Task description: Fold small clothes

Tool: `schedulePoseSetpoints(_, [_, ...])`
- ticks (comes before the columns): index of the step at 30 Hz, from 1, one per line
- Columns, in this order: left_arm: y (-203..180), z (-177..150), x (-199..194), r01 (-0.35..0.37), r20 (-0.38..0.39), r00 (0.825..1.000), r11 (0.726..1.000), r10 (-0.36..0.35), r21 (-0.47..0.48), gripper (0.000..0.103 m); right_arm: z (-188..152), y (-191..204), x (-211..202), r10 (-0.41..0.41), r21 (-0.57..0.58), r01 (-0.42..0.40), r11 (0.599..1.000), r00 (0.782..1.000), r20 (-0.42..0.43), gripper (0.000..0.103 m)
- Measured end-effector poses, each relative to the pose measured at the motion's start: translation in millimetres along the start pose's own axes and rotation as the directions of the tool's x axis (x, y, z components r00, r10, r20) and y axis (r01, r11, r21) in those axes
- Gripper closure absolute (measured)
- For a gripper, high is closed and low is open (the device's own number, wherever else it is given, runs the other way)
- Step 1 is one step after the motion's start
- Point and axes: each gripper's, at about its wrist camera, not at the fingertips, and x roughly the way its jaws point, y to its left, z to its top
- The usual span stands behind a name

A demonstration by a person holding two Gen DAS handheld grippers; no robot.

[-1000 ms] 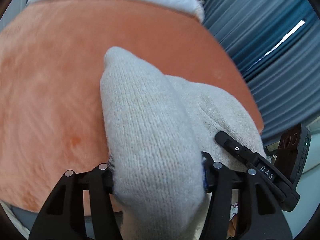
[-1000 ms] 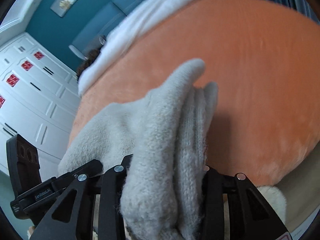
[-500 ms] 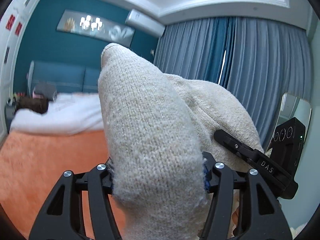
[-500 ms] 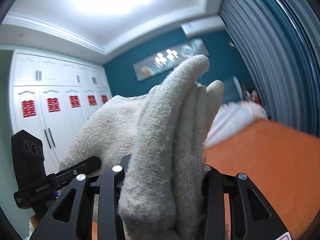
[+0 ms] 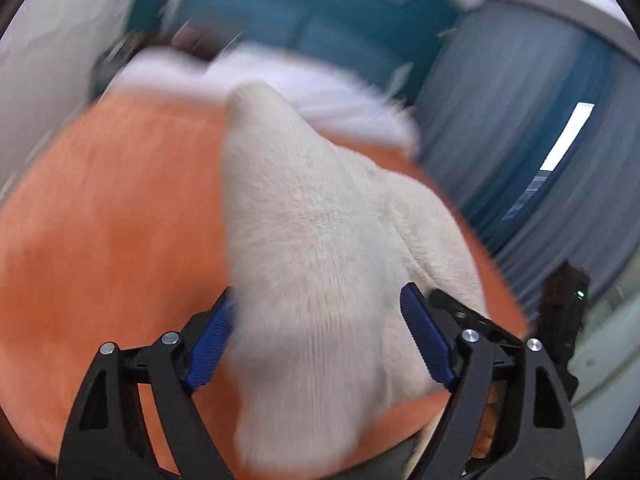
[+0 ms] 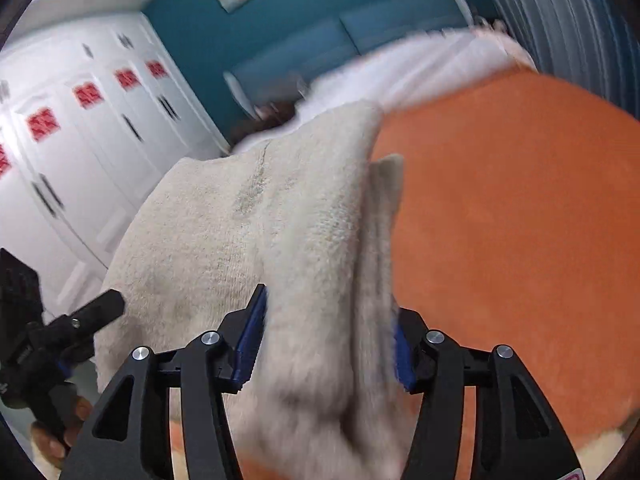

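Note:
A cream knitted garment [image 5: 320, 264] fills the middle of both views and hangs over the orange blanket [image 5: 112, 240]. My left gripper [image 5: 320, 344] has its blue pads [image 5: 210, 344] spread a little off the cloth, which still lies between them. In the right wrist view the garment [image 6: 280, 240] stretches left toward the other gripper [image 6: 60, 332]. My right gripper [image 6: 326, 344] has pads [image 6: 252, 340] parted too, with the folded cloth edge between them. The frames are blurred by motion.
The orange blanket [image 6: 520, 240] covers the bed. White bedding [image 5: 280, 80] lies at its far end. White wardrobe doors [image 6: 80, 140] stand on the left, blue-grey curtains [image 5: 540, 140] on the right, and a teal wall [image 6: 320, 20] behind.
Both grippers have swung back down from pointing at the room toward the orange blanket. Their jaws, tight on the garment before, now stand wider, with the blue pads showing.

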Motion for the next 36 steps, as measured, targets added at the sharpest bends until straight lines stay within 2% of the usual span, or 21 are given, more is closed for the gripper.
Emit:
schedulePoseSetpoints(2, [53.8,-41.0,22.1,-0.019,-0.096,0.995,0.991,0.007,-0.129,0.028,-39.5,-30.4,24.1,-0.021,0.078,0.028,0.997,0.995,-0.096,0.051])
schedulePoseSetpoints(4, [85.8,-64.5,21.5,-0.035,-0.106,0.994,0.976,0.012,-0.214,0.028,-62.4,-53.9,23.9,-0.016,0.141,0.031,0.99,0.994,-0.106,0.049])
schedulePoseSetpoints(6, [100.9,-59.5,23.4,-0.027,-0.093,0.996,0.968,0.004,-0.249,0.024,-58.2,-60.5,23.8,-0.032,0.129,0.045,0.991,0.994,-0.104,0.045])
schedulePoseSetpoints(9, [98.2,-49.0,36.6,-0.023,-0.082,0.997,0.968,0.002,-0.25,0.008,-38.6,-54.1,39.0,-0.039,0.107,0.052,0.993,0.992,-0.119,0.028])
schedulePoseSetpoints(11, [102.8,-32.9,57.1,-0.011,-0.097,0.995,0.971,-0.013,-0.241,0.007,-35.1,-47.8,66.0,-0.006,0.114,0.024,0.993,0.987,-0.16,0.023])
schedulePoseSetpoints(12, [107.5,-32.8,69.2,-0.036,-0.125,0.992,0.968,0.005,-0.25,0.007,-31.9,-46.9,77.8,-0.004,0.123,0.028,0.992,0.981,-0.194,0.022])
schedulePoseSetpoints(15, [126.8,-50.5,107.4,-0.056,-0.212,0.977,0.94,-0.018,-0.337,0.008,-42.3,-56.9,120.0,-0.003,0.174,0.059,0.983,0.952,-0.305,0.022])
schedulePoseSetpoints(16, [133.5,-56.5,116.8,-0.056,-0.234,0.972,0.927,-0.035,-0.372,0.014,-46.8,-59.2,132.5,0.004,0.19,0.064,0.98,0.942,-0.334,0.024])
schedulePoseSetpoints(17, [140.0,-61.2,125.1,-0.018,-0.239,0.967,0.907,-0.091,-0.421,0.022,-49.3,-60.9,140.8,0.021,0.205,0.054,0.977,0.938,-0.345,0.035])
schedulePoseSetpoints(18, [142.2,-61.3,128.1,0.028,-0.227,0.963,0.888,-0.148,-0.46,0.036,-49.0,-57.1,143.7,0.026,0.195,0.042,0.98,0.942,-0.333,0.049])
schedulePoseSetpoints(19, [140.4,-60.2,124.3,0.033,-0.215,0.965,0.885,-0.149,-0.464,0.046,-42.8,-50.7,144.4,0.036,0.167,0.022,0.986,0.942,-0.333,0.063])
schedulePoseSetpoints(20, [133.4,-51.6,117.7,0.043,-0.193,0.971,0.898,-0.141,-0.437,0.05,-33.7,-41.7,141.0,0.006,0.125,0.037,0.992,0.945,-0.328,0.068])
schedulePoseSetpoints(21, [124.3,-42.0,110.1,0.067,-0.171,0.974,0.915,-0.146,-0.399,0.055,-20.5,-29.6,129.5,0.004,0.082,0.021,0.996,0.957,-0.29,0.069])
schedulePoseSetpoints(23, [102.1,-17.8,86.2,0.111,-0.1,0.984,0.943,-0.149,-0.314,0.056,5.9,-7.3,97.4,0.047,0.023,-0.043,0.999,0.979,-0.196,0.071])
schedulePoseSetpoints(26, [84.6,6.4,58.1,0.179,0.0,0.983,0.951,-0.185,-0.253,0.056,38.0,8.4,49.7,0.105,-0.036,-0.108,0.994,0.992,-0.065,0.07])
schedulePoseSetpoints(28, [82.8,10.3,58.3,0.182,0.015,0.983,0.955,-0.184,-0.234,0.051,42.4,2.0,43.5,0.109,-0.043,-0.11,0.993,0.993,-0.042,0.068])
schedulePoseSetpoints(31, [87.3,-8.0,95.3,0.061,-0.066,0.995,0.978,-0.075,-0.199,0.046,22.4,-37.0,84.2,0.054,0.002,-0.055,0.999,0.991,-0.123,0.06])
schedulePoseSetpoints(33, [98.5,-33.7,129.5,-0.081,-0.184,0.982,0.977,0.045,-0.195,0.052,4.9,-64.7,124.1,-0.081,0.043,0.094,0.995,0.966,-0.244,0.065])
schedulePoseSetpoints(34, [102.9,-43.4,137.1,-0.109,-0.212,0.975,0.975,0.067,-0.192,0.048,-1.0,-75.3,125.4,-0.111,0.068,0.132,0.989,0.96,-0.256,0.067])
schedulePoseSetpoints(35, [105.8,-49.2,131.6,-0.08,-0.186,0.982,0.973,0.04,-0.217,0.048,-2.4,-81.1,109.0,-0.059,0.124,0.084,0.989,0.979,-0.193,0.067])
schedulePoseSetpoints(36, [105.3,-51.0,123.5,-0.085,-0.172,0.984,0.971,0.047,-0.224,0.049,-0.7,-79.6,94.4,-0.057,0.135,0.078,0.988,0.986,-0.155,0.067])
